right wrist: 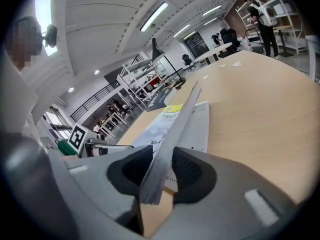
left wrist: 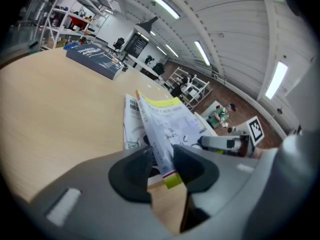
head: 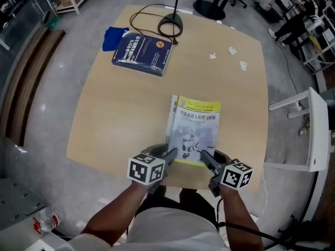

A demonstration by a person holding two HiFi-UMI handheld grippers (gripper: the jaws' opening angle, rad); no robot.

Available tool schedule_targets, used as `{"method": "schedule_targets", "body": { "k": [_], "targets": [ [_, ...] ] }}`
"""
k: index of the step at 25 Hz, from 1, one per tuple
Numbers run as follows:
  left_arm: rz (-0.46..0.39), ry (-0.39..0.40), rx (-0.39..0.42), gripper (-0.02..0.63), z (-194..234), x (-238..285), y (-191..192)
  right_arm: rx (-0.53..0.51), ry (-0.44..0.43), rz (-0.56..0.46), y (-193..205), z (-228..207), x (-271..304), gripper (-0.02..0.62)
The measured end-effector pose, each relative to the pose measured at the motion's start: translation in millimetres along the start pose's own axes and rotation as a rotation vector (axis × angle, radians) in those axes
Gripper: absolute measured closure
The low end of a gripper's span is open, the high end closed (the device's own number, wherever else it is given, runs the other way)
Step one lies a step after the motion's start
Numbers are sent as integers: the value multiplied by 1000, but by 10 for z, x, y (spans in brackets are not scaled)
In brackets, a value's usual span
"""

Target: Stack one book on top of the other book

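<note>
A white book with a yellow top band (head: 193, 132) lies near the table's front edge, and I hold it by its near edge with both grippers. My left gripper (head: 170, 153) is shut on its near left corner and my right gripper (head: 205, 158) on its near right corner. In the left gripper view the book (left wrist: 170, 124) rises tilted from between the jaws (left wrist: 162, 164), with a white leaf flat underneath. The right gripper view shows the book's edge (right wrist: 175, 124) pinched between the pads (right wrist: 160, 171). A dark blue book (head: 142, 53) lies flat at the far left of the table.
A black lamp base with its looped cable (head: 171, 25) stands at the table's far edge, beside a blue cloth (head: 112, 35). Small paper scraps (head: 230, 50) lie at the far right. A white chair (head: 309, 135) stands off the table's right side.
</note>
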State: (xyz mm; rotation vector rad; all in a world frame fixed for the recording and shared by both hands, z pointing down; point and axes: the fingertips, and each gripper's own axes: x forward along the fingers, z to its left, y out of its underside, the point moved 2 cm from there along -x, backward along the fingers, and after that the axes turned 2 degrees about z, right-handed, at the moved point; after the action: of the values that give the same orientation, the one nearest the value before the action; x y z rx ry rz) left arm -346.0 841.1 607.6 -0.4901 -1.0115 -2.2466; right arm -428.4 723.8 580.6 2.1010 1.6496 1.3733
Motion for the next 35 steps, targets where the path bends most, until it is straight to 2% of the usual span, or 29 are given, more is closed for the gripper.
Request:
{"method": "schedule_targets", "body": {
  "k": [6,12,18,23,26,30,35],
  "targets": [
    [20,-38,4,456,167,73,29,-34,-13,38,4,-80,184,472],
    [99,-129,40,445,245,143,163,14,-12,107,167,-204,267,474],
    [97,-207,143,431,266,89,141,39,-17,92,171,-233,259,474],
    [92,-214,170,431,323,-1,148,85,-5,54,166,-227,234,480],
    [118,-203,217,430,243,-97,191,119,8,31,153,-250,246,486],
    [192,-206,309,407,140,-121,382,87,60,65,180,-297,258,478],
    [263,-203,350,374,103,-94,540,-35,137,150,204,-316,235,417]
  ]
}}
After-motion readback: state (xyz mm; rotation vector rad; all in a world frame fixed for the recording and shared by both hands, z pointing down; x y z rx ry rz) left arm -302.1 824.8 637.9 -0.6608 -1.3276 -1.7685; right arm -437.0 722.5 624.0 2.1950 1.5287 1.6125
